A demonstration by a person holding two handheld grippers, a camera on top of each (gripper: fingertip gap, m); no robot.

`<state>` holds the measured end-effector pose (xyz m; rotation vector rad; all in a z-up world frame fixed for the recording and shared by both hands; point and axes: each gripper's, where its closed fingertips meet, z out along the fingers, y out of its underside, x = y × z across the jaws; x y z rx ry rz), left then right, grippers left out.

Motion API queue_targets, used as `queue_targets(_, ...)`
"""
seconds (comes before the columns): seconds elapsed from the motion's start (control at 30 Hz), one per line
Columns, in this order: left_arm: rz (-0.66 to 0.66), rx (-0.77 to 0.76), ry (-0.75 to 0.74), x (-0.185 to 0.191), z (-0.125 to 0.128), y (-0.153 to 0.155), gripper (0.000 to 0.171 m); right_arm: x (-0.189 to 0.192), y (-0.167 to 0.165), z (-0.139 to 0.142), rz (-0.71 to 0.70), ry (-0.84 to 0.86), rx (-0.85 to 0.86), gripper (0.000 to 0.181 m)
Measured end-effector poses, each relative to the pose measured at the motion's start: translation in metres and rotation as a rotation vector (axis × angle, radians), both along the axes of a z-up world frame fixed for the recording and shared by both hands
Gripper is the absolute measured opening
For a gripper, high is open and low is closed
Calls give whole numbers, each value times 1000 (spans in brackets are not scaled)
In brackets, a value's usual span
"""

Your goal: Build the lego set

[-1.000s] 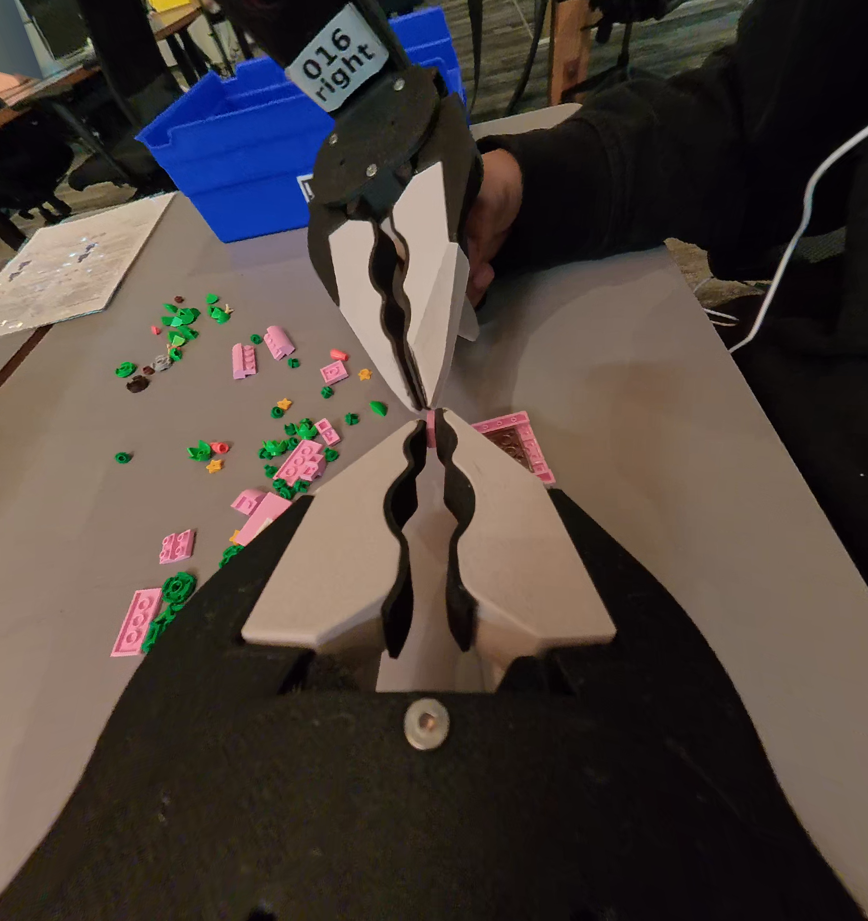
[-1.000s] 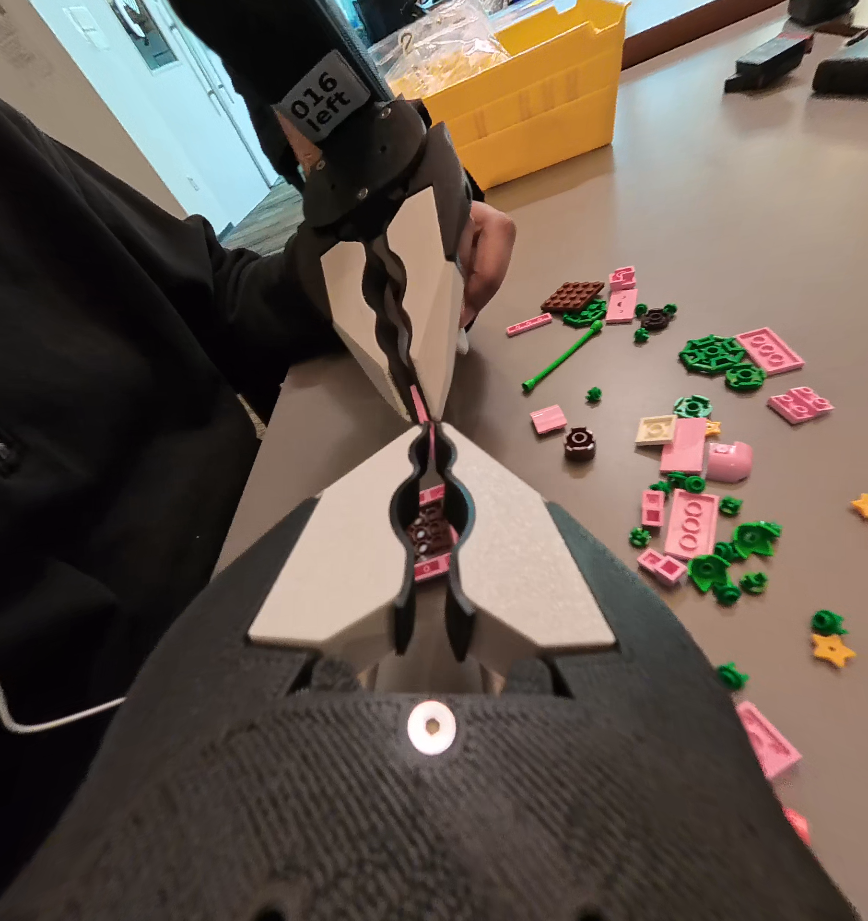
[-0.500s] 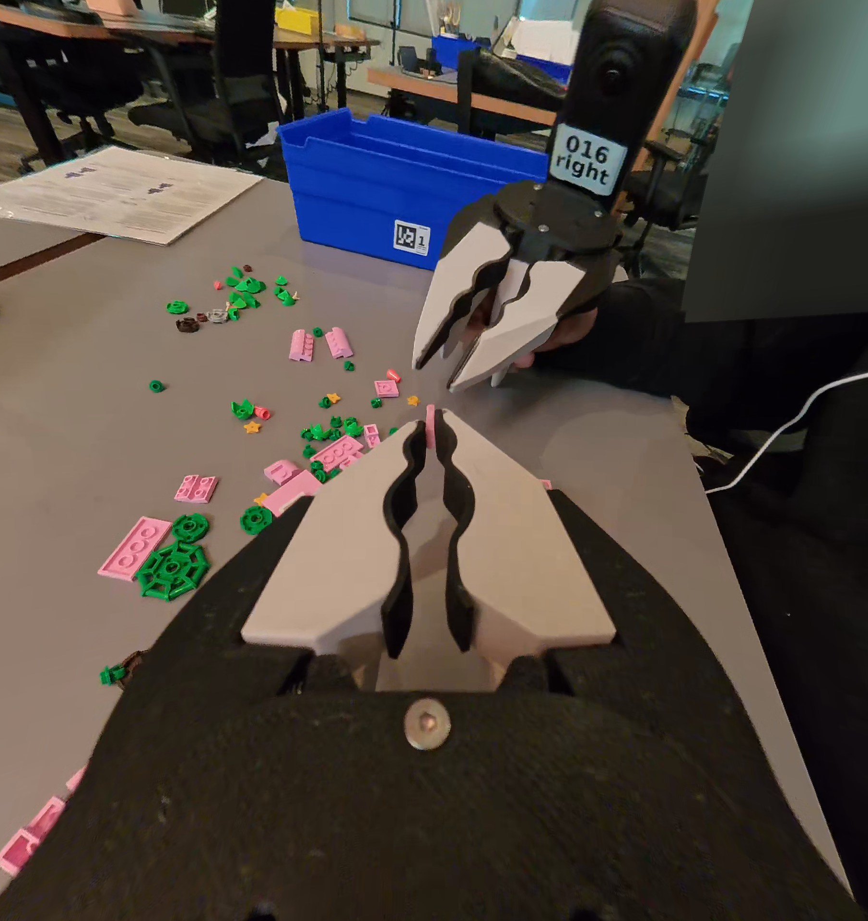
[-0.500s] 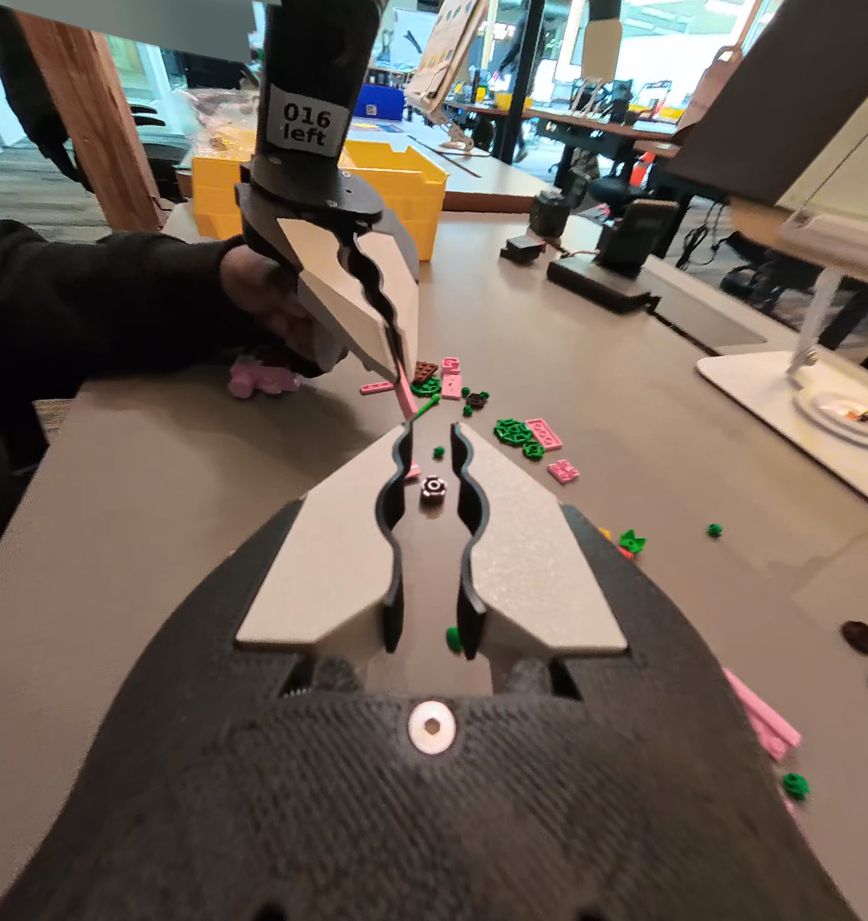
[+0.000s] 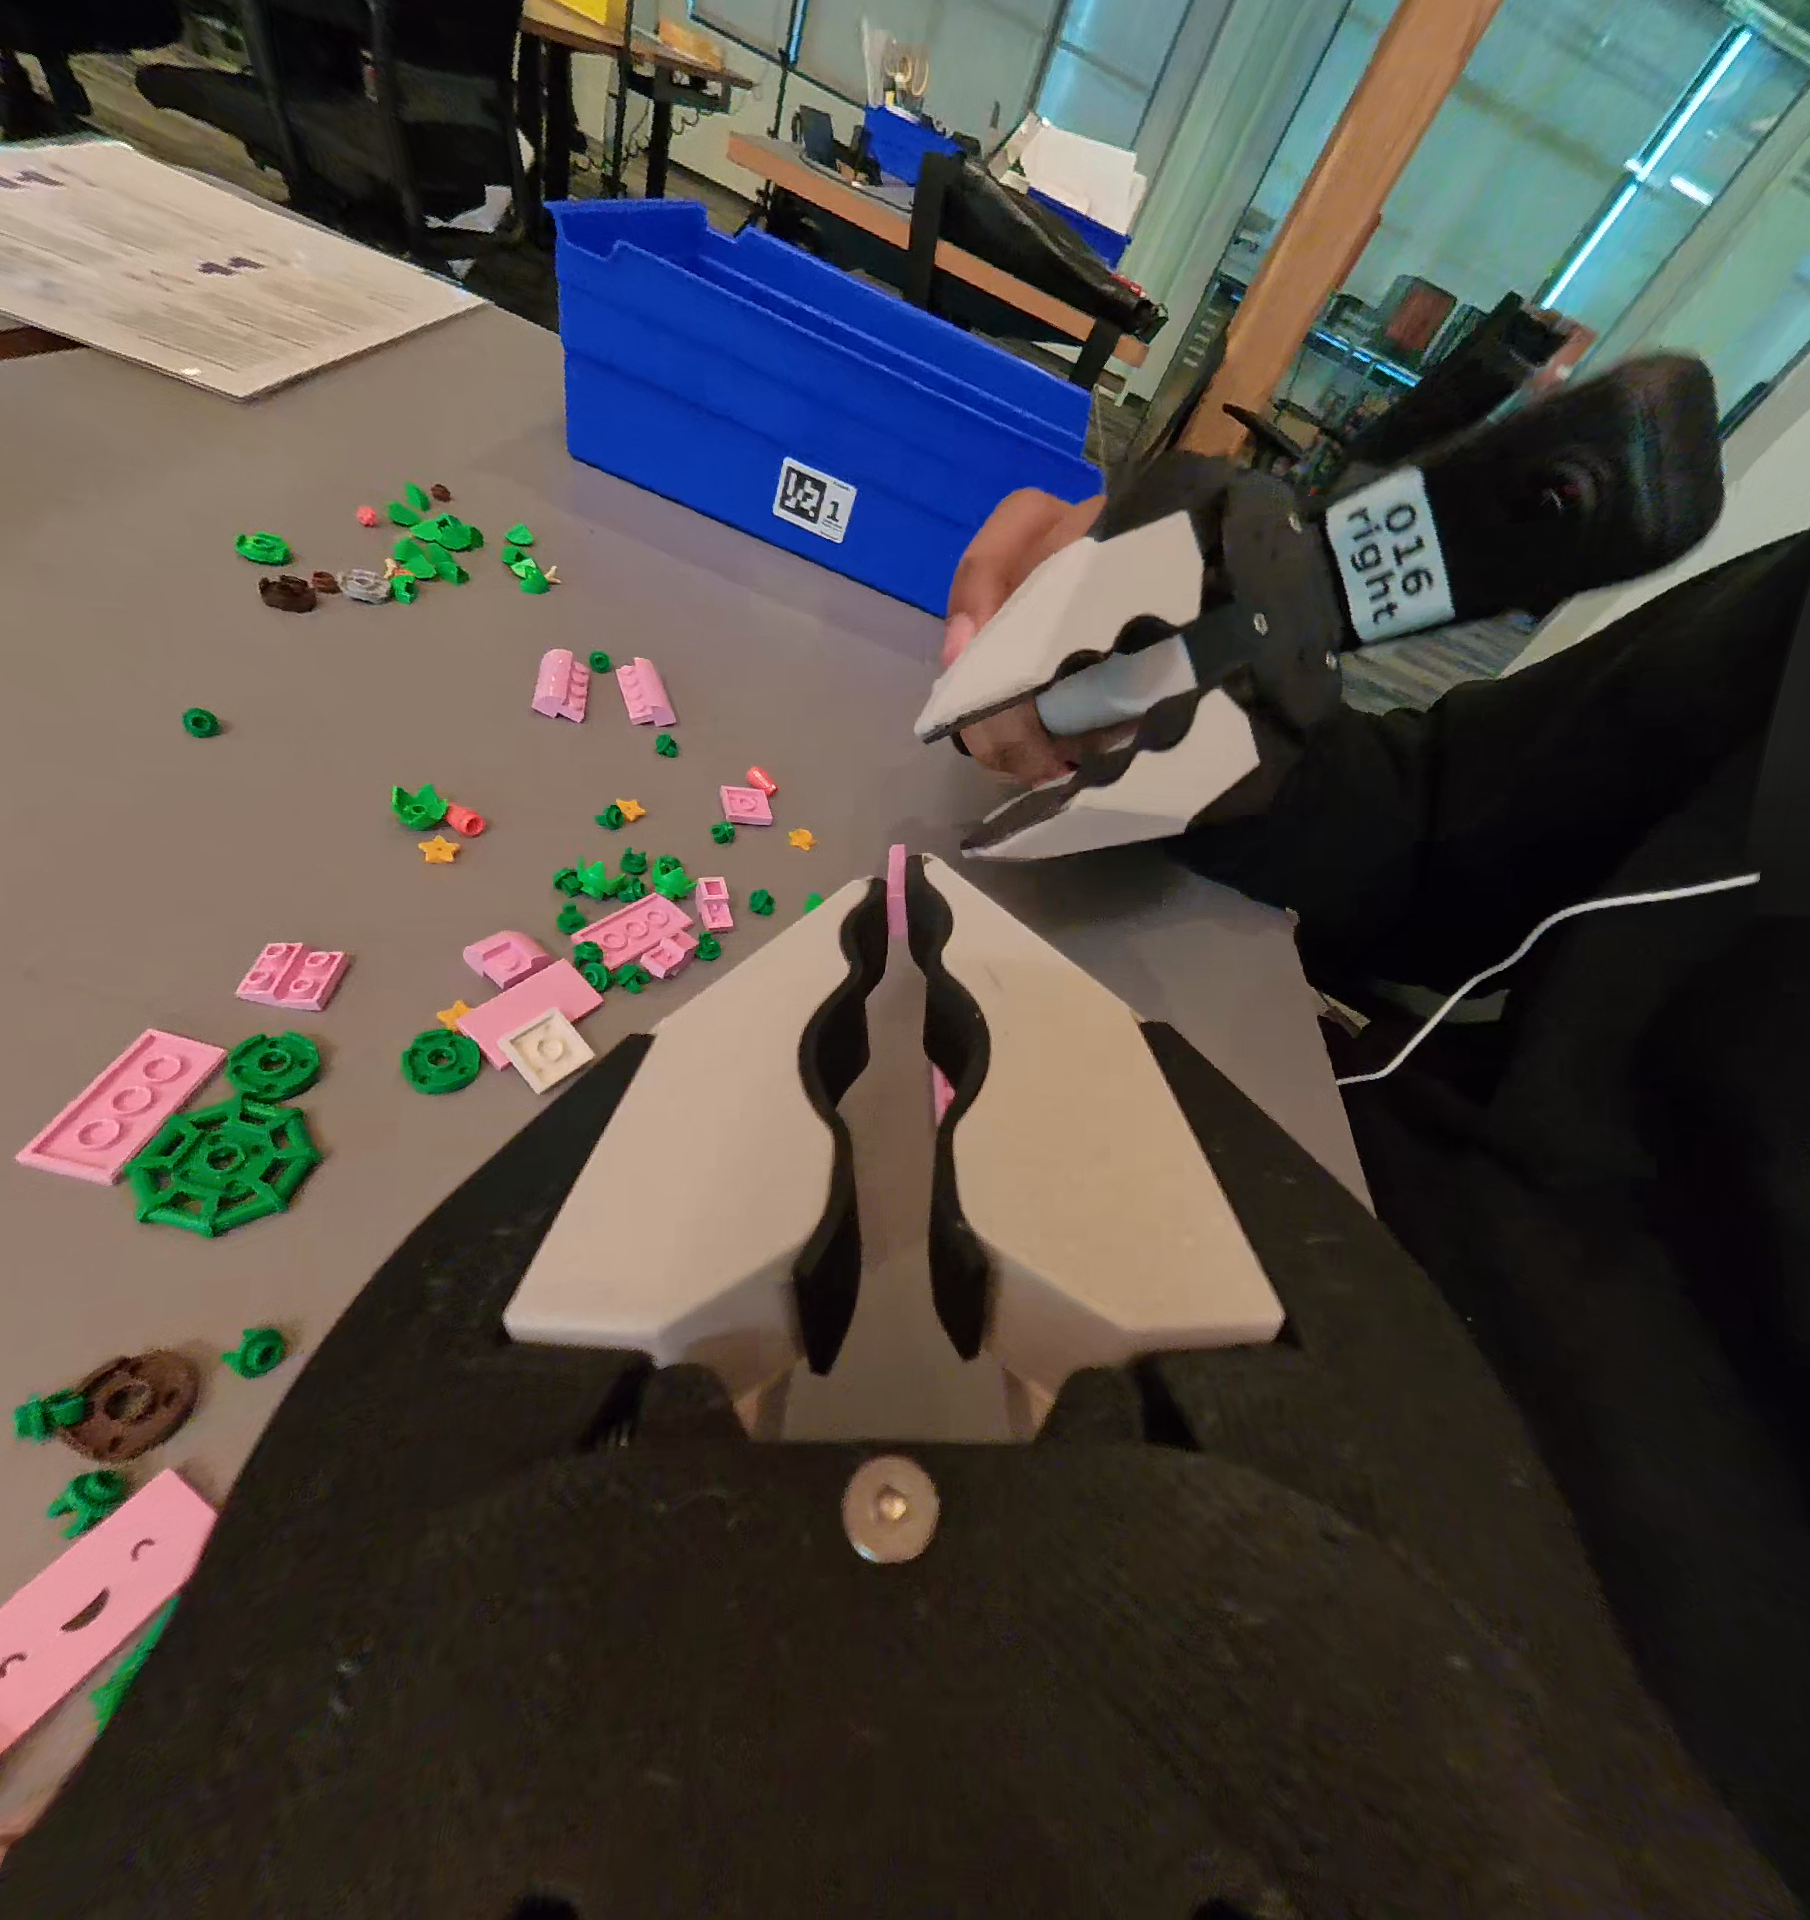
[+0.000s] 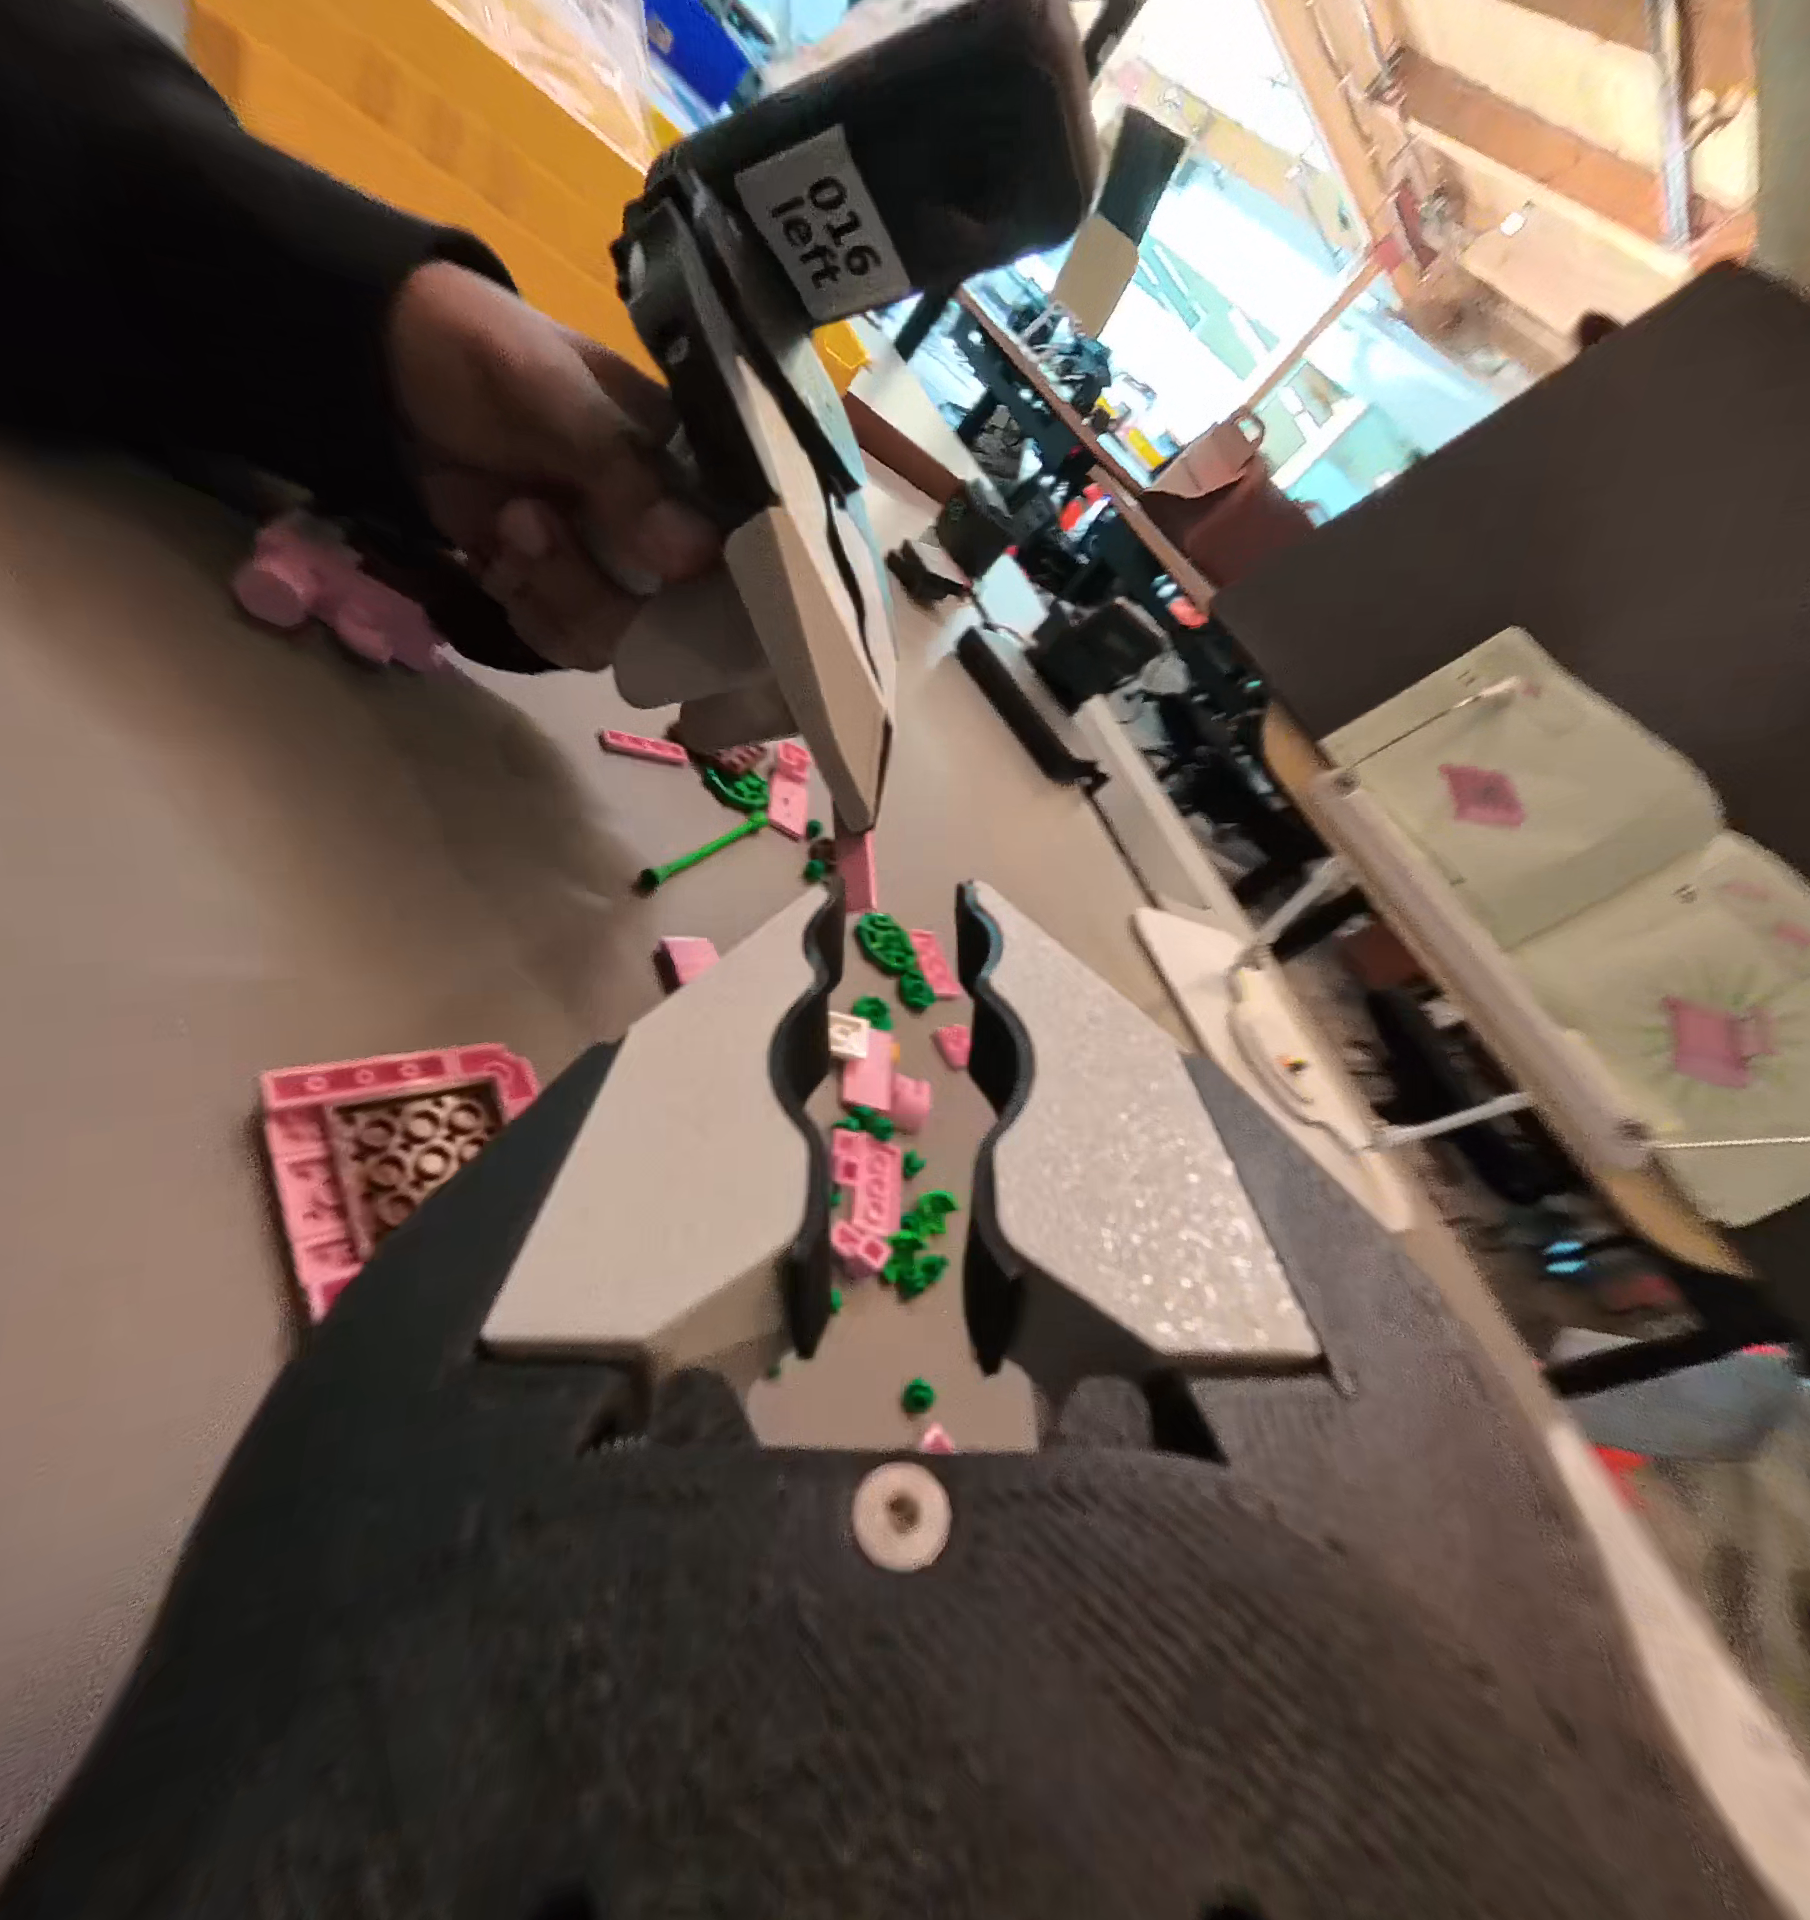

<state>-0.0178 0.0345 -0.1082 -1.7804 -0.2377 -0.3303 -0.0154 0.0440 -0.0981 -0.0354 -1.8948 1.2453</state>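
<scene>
I am clamping my left tool (image 5: 899, 883) on a thin pink plate (image 5: 895, 894), gripping it edge-on so only a sliver is poking past the tips. My right tool (image 6: 896, 894) is standing apart and empty, with its tips just beside that plate.

The pink-and-brown base (image 6: 387, 1153) is lying flat on the counter (image 5: 101, 779), just left of my right tool in the right wrist view. The loose green and pink bits (image 5: 620, 914) are lying scattered beyond the plate, and the blue bin (image 5: 776, 416) is standing farther behind them.

Risks, as I am judging them: the plate is being held by a narrow edge, so a knock from my right tool could be twisting it out of square or popping it free into the loose bits. If I am pressing it onto the base while tilted, the studs may not be seating, and the base, unheld, could be skating across the counter. The right wrist view is blurring, so I am moving quickly near small parts.
</scene>
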Motion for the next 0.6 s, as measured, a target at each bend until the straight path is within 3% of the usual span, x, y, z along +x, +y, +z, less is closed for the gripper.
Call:
queue_targets(0.1, -22, 28, -43, 4, 5, 2, 2, 2, -4, -1, -41, 142, 105, 19)
queue_targets(0.27, -55, 69, -64, 10, 12, 2, 2, 4, -12, -8, -71, 227, 206, 15)
queue_targets(0.5, -59, 64, -28, 11, 11, 2, 4, 6, -10, -6, -38, 178, 177, 6)
queue_targets(0.6, -27, 25, 95, 9, 5, 3, 43, 6, 2, -23, 17, 13, 203, 6)
